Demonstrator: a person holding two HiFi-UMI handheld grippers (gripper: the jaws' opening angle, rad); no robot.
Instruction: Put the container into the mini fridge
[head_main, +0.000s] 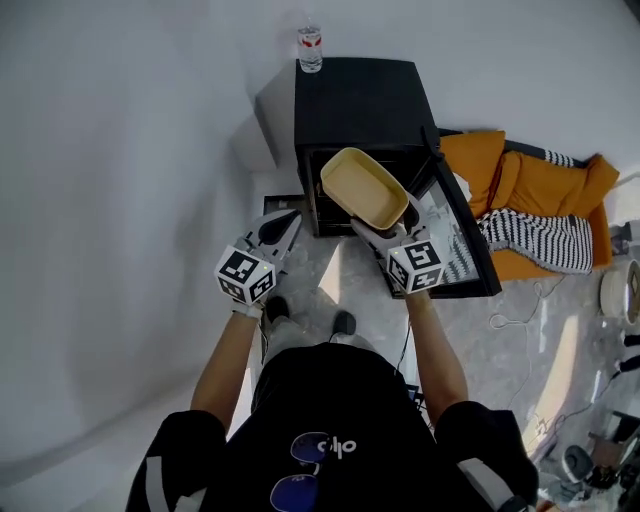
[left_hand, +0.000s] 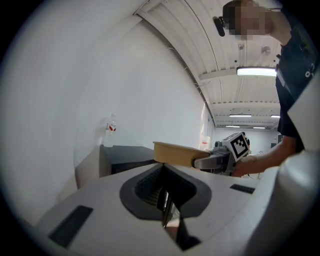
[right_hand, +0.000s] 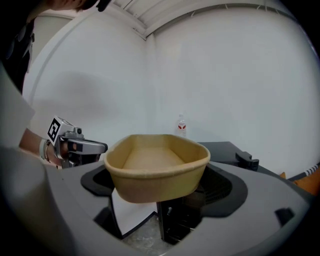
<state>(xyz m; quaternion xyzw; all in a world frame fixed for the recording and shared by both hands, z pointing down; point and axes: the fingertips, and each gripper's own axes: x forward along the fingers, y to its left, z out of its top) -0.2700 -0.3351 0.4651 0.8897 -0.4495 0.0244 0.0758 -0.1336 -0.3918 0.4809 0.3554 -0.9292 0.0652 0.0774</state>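
A tan, empty oval container (head_main: 362, 187) hangs in front of the black mini fridge (head_main: 355, 100), level with its open front. My right gripper (head_main: 393, 224) is shut on the container's near rim. In the right gripper view the container (right_hand: 155, 167) fills the space between the jaws and hides the fingertips. The fridge door (head_main: 462, 245) stands swung open to the right. My left gripper (head_main: 277, 231) hovers left of the fridge opening, jaws together with nothing between them. In the left gripper view the container (left_hand: 175, 152) and the right gripper (left_hand: 220, 157) show ahead to the right.
A water bottle (head_main: 310, 45) stands on the fridge's back left corner. White walls close in on the left and behind. Orange cushions with striped fabric (head_main: 540, 205) lie right of the door. Cables (head_main: 520, 318) trail on the floor.
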